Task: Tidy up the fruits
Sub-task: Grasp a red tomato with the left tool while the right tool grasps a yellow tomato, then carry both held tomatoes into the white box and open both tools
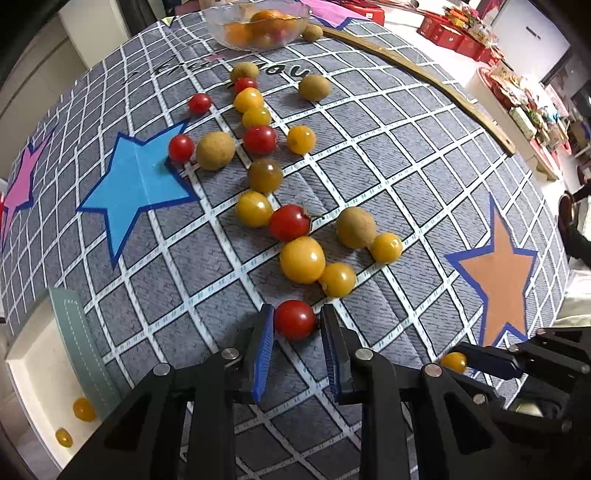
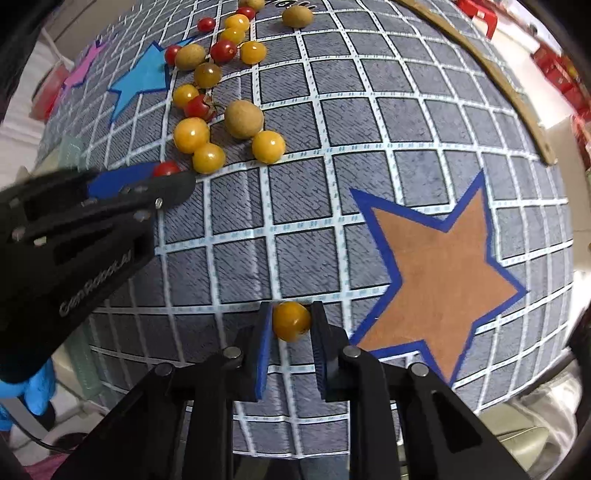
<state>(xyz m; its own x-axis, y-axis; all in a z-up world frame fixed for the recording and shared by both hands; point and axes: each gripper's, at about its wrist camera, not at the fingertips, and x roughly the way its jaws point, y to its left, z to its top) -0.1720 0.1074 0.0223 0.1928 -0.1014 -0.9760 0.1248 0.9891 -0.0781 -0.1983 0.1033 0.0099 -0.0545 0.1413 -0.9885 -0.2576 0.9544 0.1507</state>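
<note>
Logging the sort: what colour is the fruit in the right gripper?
Yellow fruit, clearest in the right wrist view.

Grid-patterned cloth point(image 1: 369, 155) bears blue star point(image 1: 136, 184) and orange star point(image 2: 443, 269).

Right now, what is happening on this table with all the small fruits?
A person is sorting fruit with a tool in each hand. The left tool has a red cherry tomato between its fingers, and the right tool grips a yellow cherry tomato. More red, yellow and brown fruits lie loose on the checked cloth. Two yellow ones sit in a white tray at the table's edge, and a glass bowl holds oranges.
</note>
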